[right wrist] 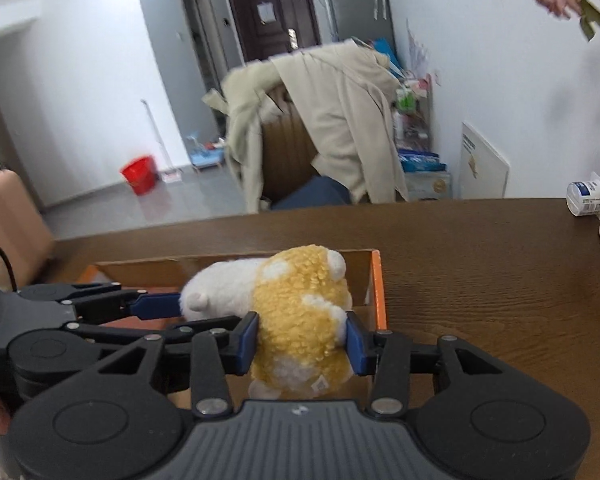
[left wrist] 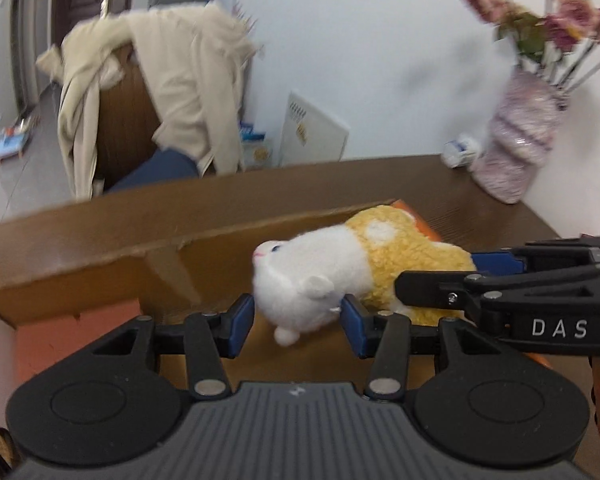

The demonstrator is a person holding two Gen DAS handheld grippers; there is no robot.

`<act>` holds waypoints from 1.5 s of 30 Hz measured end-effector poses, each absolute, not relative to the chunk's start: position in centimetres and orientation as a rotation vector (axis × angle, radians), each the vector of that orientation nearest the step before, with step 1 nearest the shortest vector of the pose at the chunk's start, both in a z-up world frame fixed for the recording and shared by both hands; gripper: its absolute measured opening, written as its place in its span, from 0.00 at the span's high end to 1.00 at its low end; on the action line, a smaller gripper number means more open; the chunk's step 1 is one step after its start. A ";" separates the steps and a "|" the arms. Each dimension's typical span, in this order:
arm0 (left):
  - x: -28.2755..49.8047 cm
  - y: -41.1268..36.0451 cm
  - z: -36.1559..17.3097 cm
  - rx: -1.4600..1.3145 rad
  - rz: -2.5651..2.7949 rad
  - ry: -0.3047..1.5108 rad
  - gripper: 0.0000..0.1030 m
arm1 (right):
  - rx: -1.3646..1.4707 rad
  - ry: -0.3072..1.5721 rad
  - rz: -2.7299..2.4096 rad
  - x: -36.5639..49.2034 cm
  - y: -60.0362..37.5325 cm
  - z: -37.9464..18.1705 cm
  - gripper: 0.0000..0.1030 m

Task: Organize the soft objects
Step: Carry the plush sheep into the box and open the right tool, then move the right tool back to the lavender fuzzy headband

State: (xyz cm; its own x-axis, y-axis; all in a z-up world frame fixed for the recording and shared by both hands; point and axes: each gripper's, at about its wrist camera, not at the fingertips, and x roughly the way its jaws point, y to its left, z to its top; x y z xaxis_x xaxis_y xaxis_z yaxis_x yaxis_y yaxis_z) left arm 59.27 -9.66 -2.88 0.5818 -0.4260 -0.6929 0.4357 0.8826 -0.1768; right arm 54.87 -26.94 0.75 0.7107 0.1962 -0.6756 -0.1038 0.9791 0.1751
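Gripping the white head of a plush hamster [left wrist: 340, 272], the left gripper [left wrist: 298, 316] has its blue pads pressed into the fur on both sides, jaws at a middling width. The right gripper [right wrist: 302, 344] clasps the yellow rear of the same toy in the same way, pads sunk into the curly fleece, a small label showing under the body. In the left wrist view the right gripper reaches in from the right edge, one blue pad against the yellow back. The hamster hangs between the two tools over an open cardboard box [right wrist: 376, 292] with an orange rim, which sits on the brown wooden surface [right wrist: 480, 272]. Farther along the surface, near the wall, stand a small white bottle [right wrist: 586, 198] and a mauve vase [left wrist: 516, 140] of faded pink flowers. Beyond the surface edge a beige coat [right wrist: 340, 120] is draped over a chair, a red bucket [right wrist: 139, 174] sits on the floor, and a dark door closes the hallway.
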 end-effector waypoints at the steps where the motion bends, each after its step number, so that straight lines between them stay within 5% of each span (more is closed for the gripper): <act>1: 59.3 -9.4 -3.0 -0.003 -0.493 0.828 0.54 | 0.120 0.770 0.152 55.3 -26.6 0.1 0.58; 14: 54.5 -6.1 1.4 0.055 -0.404 0.665 0.38 | -0.092 0.721 0.064 55.6 -24.1 -0.8 0.51; 20: 50.3 -3.4 7.0 0.064 -0.327 0.602 0.34 | -0.076 0.655 0.073 52.3 -25.4 3.6 0.50; 30: 37.5 -0.1 14.6 0.047 -0.249 0.483 0.23 | -0.044 0.486 0.101 41.7 -28.7 13.0 0.34; 37: 27.4 0.2 14.1 0.013 -0.228 0.405 0.14 | -0.043 0.421 0.136 33.0 -29.6 14.5 0.29; 45: 15.3 -0.2 9.1 0.019 -0.163 0.293 0.05 | -0.064 0.313 0.214 21.3 -29.7 10.1 0.22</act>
State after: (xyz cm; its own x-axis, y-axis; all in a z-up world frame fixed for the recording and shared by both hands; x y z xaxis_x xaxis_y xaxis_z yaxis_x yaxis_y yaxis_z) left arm 15.30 -0.23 9.05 0.9442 -0.1575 -0.2891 0.1630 0.9866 -0.0051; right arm 21.32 -29.69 10.10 0.9290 0.1992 -0.3120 -0.2190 0.9753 -0.0294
